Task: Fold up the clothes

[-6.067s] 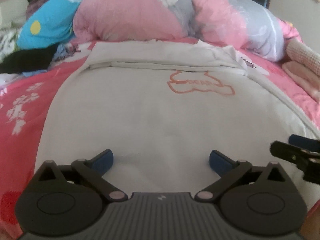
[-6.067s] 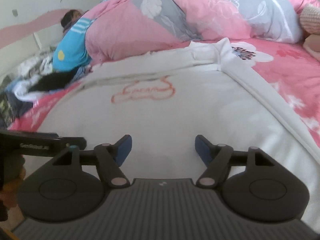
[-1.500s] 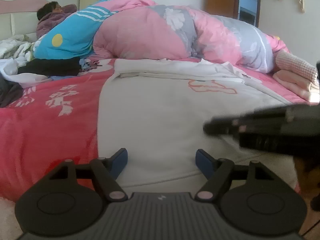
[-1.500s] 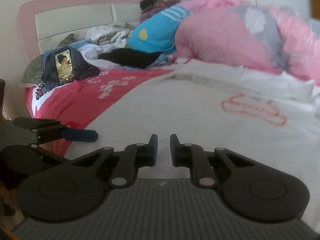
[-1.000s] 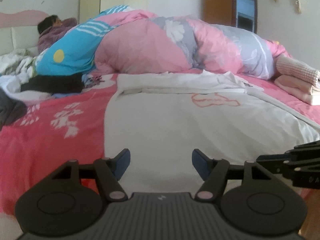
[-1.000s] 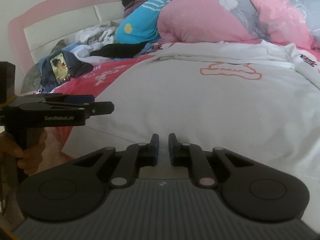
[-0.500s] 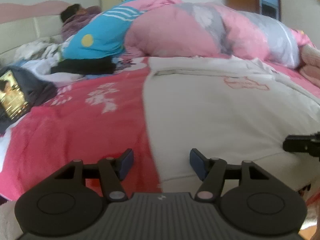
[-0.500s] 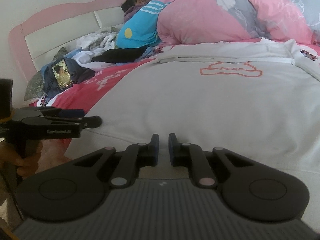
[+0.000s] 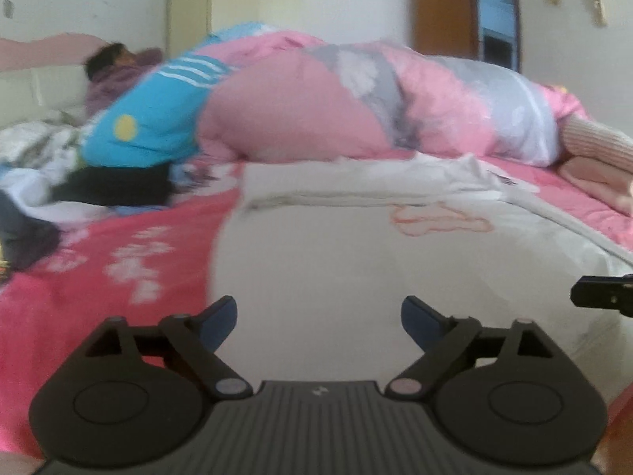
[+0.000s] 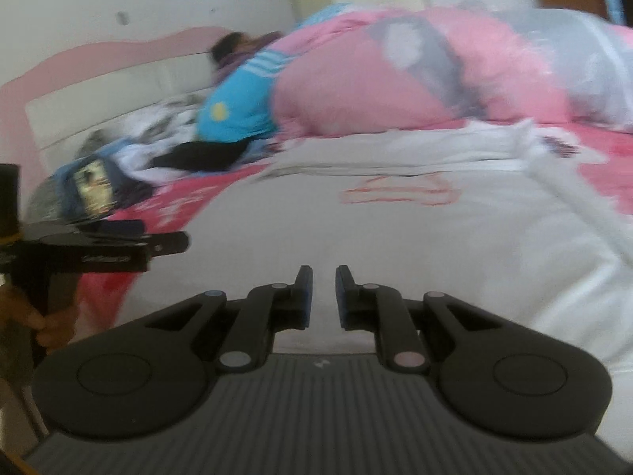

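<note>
**Left jaws widened; both grippers off the garment**

Since half a second ago the left gripper [image 9: 318, 318] has swung back toward the white garment [image 9: 356, 261], which now fills the space ahead of it where red bedspread showed before. Its jaws have just been opening and stand wide apart, nothing between the blue pads, only cloth seen beyond them. Right gripper [image 10: 323, 297]: fingers nearly together, a narrow slit between them, nothing in the slit. Its tip shows at the right edge of the left wrist view, over the garment's near right part.

White garment lies spread flat on the red floral bedspread [image 9: 99, 269], an orange outline print [image 9: 439, 219] toward its far end and a folded band along the far edge. Left gripper's handle, held by a hand [image 10: 47, 316], sits near the garment's near left edge in the right wrist view.

Farther off: pink-and-grey quilt [image 9: 356, 107], a person in a blue top [image 9: 146, 122] lying by the pink headboard [image 10: 99, 67]. Both views are motion-blurred.
</note>
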